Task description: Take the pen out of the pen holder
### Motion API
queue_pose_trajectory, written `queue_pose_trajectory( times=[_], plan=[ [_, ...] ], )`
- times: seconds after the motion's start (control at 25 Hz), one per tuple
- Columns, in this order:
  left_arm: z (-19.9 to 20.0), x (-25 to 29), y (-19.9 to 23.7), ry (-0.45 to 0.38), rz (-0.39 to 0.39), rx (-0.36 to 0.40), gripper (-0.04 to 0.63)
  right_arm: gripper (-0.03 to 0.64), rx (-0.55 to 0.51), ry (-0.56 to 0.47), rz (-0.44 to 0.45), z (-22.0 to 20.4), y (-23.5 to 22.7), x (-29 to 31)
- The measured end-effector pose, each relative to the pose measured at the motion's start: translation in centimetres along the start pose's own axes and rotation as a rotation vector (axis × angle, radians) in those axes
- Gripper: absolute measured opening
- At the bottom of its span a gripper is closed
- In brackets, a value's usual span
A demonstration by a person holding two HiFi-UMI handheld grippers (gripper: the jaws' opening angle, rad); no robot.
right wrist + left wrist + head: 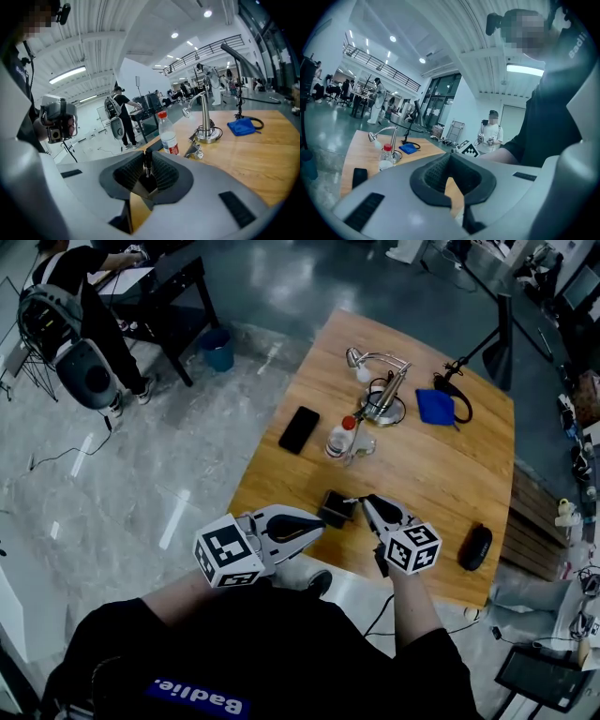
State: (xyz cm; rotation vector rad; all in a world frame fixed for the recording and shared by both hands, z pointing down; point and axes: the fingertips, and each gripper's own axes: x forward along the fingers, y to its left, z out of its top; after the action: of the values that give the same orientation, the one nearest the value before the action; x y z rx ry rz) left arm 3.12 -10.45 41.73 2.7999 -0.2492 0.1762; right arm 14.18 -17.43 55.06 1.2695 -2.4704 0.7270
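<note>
The right tool (147,171) clamped the upright pen (147,160) just beside the holder (335,508); the left tool (317,523) sat closed and empty.

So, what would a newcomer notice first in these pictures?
Probably the two grey grippers with marker cubes at the near edge of the light wooden table: the right gripper is shut on a thin dark pen beside the small black pen holder, with the left gripper on its other side. Behind them stand a silver desk lamp and a clear red-capped water bottle.
</note>
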Motion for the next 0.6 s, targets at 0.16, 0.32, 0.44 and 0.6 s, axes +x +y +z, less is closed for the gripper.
queue_pose_trajectory(
  times=[0.16,0.32,0.44,0.6],
  plan=[
    [0.2,0.4,-0.5,-0.007,-0.025,0.005,0.0,0.06,0.02,-0.064,0.001,2.2,1.2,-1.9],
    [0.4,1.0,-1.1,-0.011,-0.052,0.011,0.0,0.06,0.02,-0.123,0.002,4.3,2.7,-4.1],
    [0.6,1.3,-1.6,-0.013,-0.071,0.021,0.0,0.06,-0.004,-0.148,0.0,5.3,4.2,-5.4],
    [0.7,1.7,-2.0,-0.012,-0.094,0.027,0.0,0.06,-0.019,-0.179,0.013,6.2,6.1,-6.7]
  ],
)
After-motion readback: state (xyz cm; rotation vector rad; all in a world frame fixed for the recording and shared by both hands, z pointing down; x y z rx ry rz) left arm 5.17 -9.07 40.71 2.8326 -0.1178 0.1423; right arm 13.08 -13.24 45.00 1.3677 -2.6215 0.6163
